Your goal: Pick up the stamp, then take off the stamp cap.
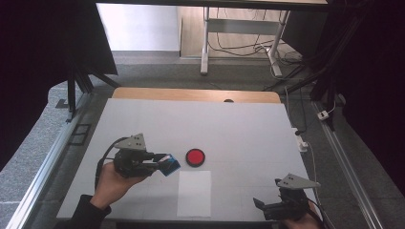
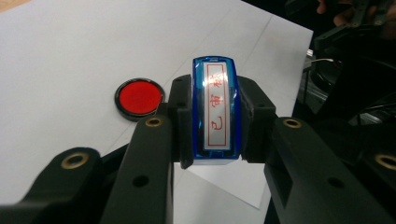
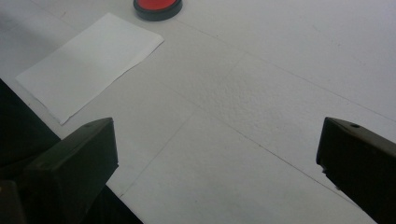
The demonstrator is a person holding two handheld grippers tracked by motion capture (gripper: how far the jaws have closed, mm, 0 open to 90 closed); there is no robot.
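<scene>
Two grippers over table [image 1: 143, 119]: left gripper [image 1: 160, 162] clamps blue stamp [image 2: 216, 112], held left of red ink pad [image 1: 195, 157]; right gripper [image 3: 217, 172] gaping, empty, near-right. Paper sheet [image 1: 194, 193] near-centre. Likely next: ink stamp, then press on paper.

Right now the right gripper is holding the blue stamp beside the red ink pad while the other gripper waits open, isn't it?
Not quite: the left gripper holds the blue stamp, clamped between its fingers in the left gripper view. It is beside the red ink pad, and the right gripper waits open.
</scene>
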